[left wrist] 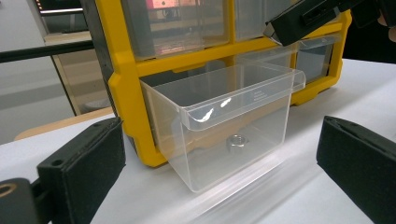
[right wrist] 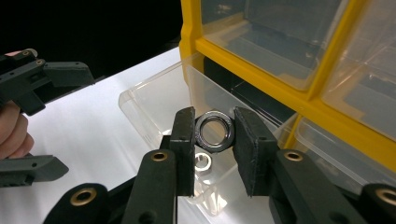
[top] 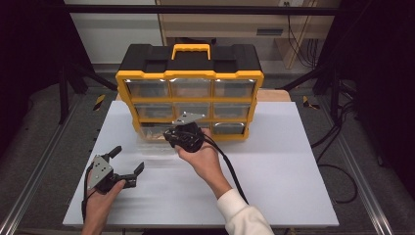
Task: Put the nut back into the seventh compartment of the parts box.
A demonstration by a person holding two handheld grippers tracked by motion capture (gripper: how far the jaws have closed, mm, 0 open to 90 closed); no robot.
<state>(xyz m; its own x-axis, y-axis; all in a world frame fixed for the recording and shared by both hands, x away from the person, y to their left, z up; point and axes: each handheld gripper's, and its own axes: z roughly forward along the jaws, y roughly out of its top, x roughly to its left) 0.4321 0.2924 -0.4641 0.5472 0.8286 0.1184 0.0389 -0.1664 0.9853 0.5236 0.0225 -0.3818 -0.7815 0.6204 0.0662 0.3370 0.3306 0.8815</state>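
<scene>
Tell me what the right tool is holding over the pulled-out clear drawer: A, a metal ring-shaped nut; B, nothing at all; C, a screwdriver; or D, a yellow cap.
A: in the right gripper view the right tool is shut on a metal ring-shaped nut, pinched by its sides between the two pads above the open clear drawer, where a smaller nut already lies.

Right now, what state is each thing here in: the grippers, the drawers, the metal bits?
Right gripper: shut on the large nut, above the pulled-out drawer.
Left gripper: open, holding nothing.
Pulled-out drawer: open, bottom left of the organizer.
Small nut: lying inside that drawer.
Other drawers: pushed in.
</scene>
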